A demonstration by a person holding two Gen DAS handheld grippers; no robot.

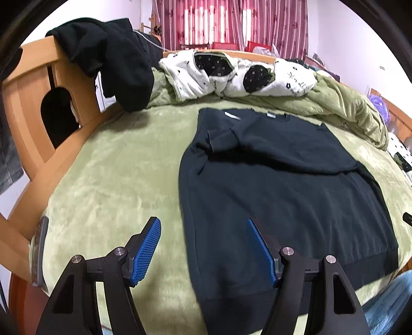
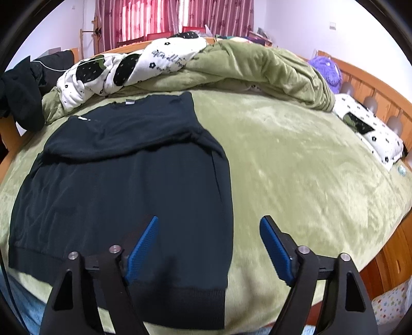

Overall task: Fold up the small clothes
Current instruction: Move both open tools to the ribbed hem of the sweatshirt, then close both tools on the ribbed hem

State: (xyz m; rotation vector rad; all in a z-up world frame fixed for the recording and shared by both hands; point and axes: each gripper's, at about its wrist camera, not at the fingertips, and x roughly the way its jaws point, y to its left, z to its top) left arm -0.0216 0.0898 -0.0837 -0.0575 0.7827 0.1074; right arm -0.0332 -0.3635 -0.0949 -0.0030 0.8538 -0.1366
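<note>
Wooden bed frame [image 1: 28,108] with arched cut-outs, green plush blanket [image 1: 108,165] over the mattress, rumpled green duvet [image 2: 270,67] and white flowered quilt [image 2: 164,56] at the far side, red patterned curtains [image 1: 231,23] backlit, pale walls [image 2: 309,23], purple plush toy [image 2: 327,69].

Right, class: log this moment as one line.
left gripper open | right gripper open | dark sweater flat on green blanket, sleeves folded in | near hem ungrasped

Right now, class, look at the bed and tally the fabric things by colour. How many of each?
Dark navy: 1, the sweater lying flat, sleeves folded in.
Black: 1, the garment draped over the bed frame.
Green: 1, the blanket.
White with black patches: 2, the quilt and the pillow.
Total: 5
</note>
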